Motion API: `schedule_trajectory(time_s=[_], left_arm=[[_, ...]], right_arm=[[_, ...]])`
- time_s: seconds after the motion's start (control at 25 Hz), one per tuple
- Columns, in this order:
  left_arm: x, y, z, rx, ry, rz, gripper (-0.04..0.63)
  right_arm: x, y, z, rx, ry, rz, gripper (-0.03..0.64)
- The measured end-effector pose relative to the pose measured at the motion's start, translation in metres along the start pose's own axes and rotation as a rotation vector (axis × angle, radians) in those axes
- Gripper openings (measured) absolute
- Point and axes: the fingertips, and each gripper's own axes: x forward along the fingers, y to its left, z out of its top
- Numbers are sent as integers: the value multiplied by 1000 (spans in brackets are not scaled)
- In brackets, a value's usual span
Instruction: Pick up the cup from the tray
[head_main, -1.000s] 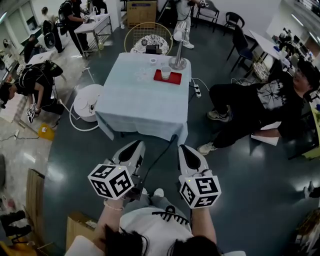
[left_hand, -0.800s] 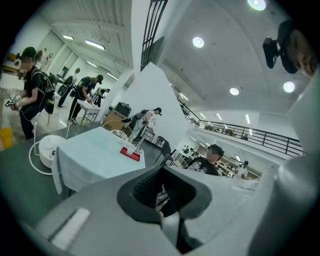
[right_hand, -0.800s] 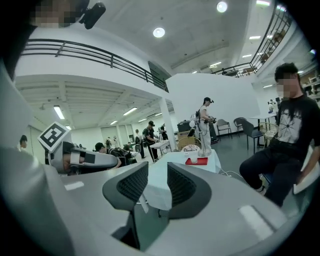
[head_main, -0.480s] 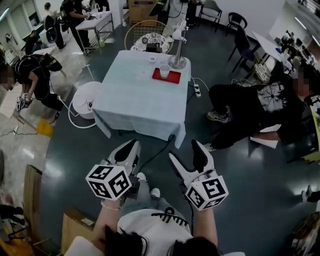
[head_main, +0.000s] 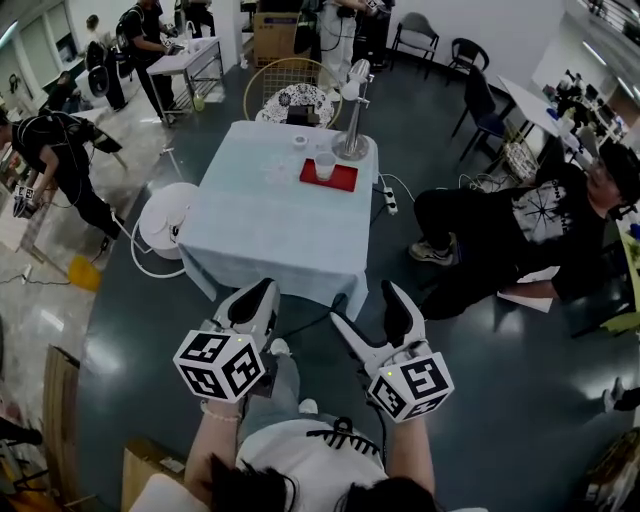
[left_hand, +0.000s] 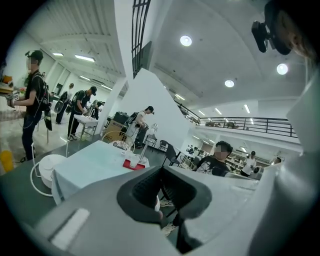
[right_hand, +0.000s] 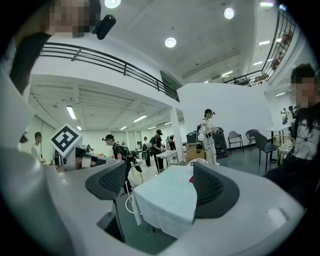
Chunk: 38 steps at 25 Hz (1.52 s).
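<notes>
Standing back from table (head_main: 270, 220), both tools low and near the body, well apart from it.
Left tool (head_main: 262, 292): closed, pads together, nothing between them.
Right tool (head_main: 365, 305): spread wide, empty, with the table's near corner framed in the gap in right gripper view.
Cup (head_main: 324, 165): upright on red tray (head_main: 346, 181), at the tray's left end, far-right part of table, just beside a metal stand (head_main: 352, 125). Well apart from both tools.
Also on table: small pale items left of tray, too small to identify.
Off to the right of table: person (head_main: 500, 230) seated on the floor.
White round base (head_main: 165, 215) on the floor at table's left edge.
</notes>
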Motion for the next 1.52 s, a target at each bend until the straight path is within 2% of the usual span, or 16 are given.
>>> schedule_trajectory(time_s=[0.12,0.28,0.52,0.92,1.12,1.44,1.52], left_arm=[[19,11,6,1,18,-1,1],[50,28,-2,-20,102,-17,1],[100,75,15,-26,119,2,0],[170,137,57,-2,153,-35,0],[198,159,70,10,169,-49,0],[235,184,78,8,211,-21,0],[244,189,82,3,195,-5,0]], right_arm=[[21,-12,3,1,10,-14,436],[51,-30,0,13,44,-28,436],[103,-76,11,74,-25,-202,463],[203,-99,18,25,36,-224,485],[245,-116,23,-44,62,-240,494],[300,-143,18,-53,115,-225,515],[312,-148,16,-61,128,-211,526]])
